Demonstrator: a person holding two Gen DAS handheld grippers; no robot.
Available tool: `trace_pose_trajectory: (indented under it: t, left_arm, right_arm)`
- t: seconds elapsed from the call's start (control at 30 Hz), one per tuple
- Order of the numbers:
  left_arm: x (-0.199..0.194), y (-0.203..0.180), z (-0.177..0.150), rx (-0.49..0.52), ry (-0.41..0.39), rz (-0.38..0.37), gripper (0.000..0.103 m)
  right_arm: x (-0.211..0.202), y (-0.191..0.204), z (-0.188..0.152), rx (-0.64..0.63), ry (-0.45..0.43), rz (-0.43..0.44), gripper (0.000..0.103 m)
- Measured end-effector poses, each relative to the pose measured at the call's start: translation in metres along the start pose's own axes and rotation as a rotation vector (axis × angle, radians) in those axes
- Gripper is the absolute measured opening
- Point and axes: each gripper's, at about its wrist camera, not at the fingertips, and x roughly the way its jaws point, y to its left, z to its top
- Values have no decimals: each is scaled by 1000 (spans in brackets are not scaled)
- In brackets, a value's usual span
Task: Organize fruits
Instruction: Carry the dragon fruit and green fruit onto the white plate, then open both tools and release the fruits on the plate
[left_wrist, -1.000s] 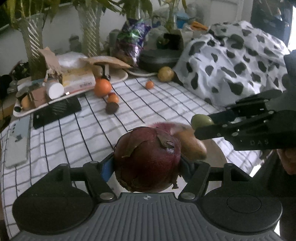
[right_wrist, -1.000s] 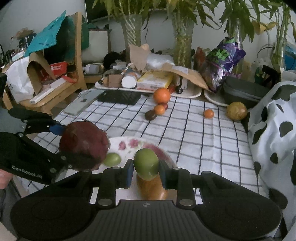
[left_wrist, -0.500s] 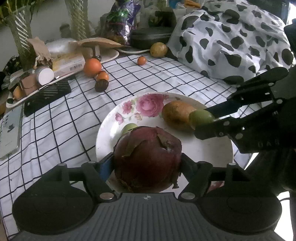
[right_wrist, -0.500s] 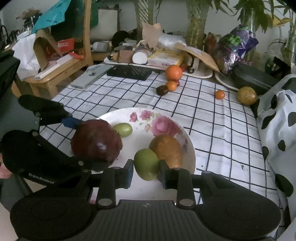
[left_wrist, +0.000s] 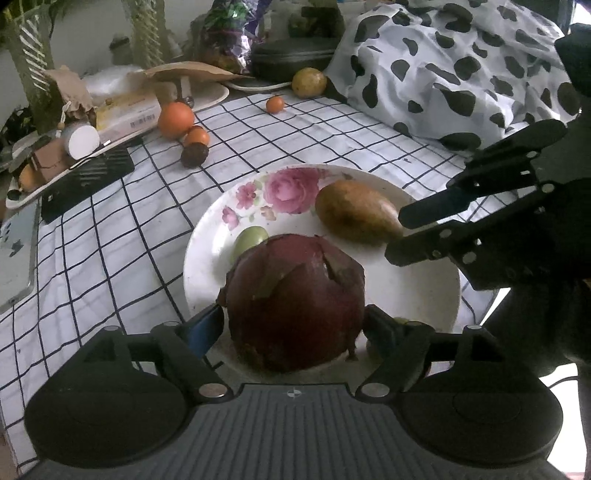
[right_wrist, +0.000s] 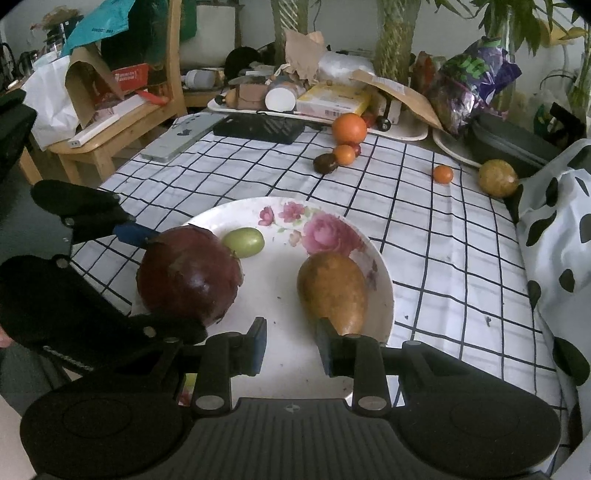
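A dark red round fruit (left_wrist: 295, 295) rests on the white flowered plate (left_wrist: 207, 266). It sits between the fingers of my left gripper (left_wrist: 293, 314), whose jaws are opening, with small gaps showing at the pads. Also on the plate lie a small green fruit (left_wrist: 251, 236) and a brown-yellow mango-like fruit (right_wrist: 332, 288). My right gripper (right_wrist: 290, 341) hovers over the plate's near part, beside the mango-like fruit, its fingers a little apart with nothing between them. Out on the checked cloth are a large orange (right_wrist: 349, 128), two small oranges, a dark fruit (right_wrist: 325, 162) and a yellow-brown fruit (right_wrist: 498, 178).
A cluttered white tray (right_wrist: 413, 131) and a black flat case (right_wrist: 258, 127) line the table's far edge, with a phone (right_wrist: 181, 138) at the far left. A cow-print cloth (left_wrist: 461, 66) covers the right side. A wooden chair (right_wrist: 110, 122) stands beyond the left corner.
Both grippers tilted down over the plate. The red fruit came to rest on it and the left fingers spread. The green fruit held between the right fingers is no longer there.
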Motion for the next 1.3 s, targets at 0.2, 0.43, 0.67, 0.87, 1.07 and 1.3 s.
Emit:
trace_pose_trajectory:
  t: [0.2,0.43,0.67,0.87,1.07,1.3]
  left_arm:
    - [-13,-8,-7,10,-5,9,82]
    - [-35,-8,-13,-29,-46,35,82]
    - [-51,-2,-18,-104,-65,69,82]
    - [-53,3,-18,-135,-66,87,81]
    - [-52,4,-17,-141,-64,93,81]
    - [-50,2,-17,-126,-62,93,82]
  right_arm:
    - [-5,7,-4,2,-6,-5,31]
    - [-17,13,-10,19,-35,-16,42]
    - [-29,23,-18,28,-57,-15,73]
    - [-27,32,-20,4,-44,-44,96]
    - [-22,31,-21,0,-20,-79,103]
    - [-19,30,-21,5,-6,-103,103]
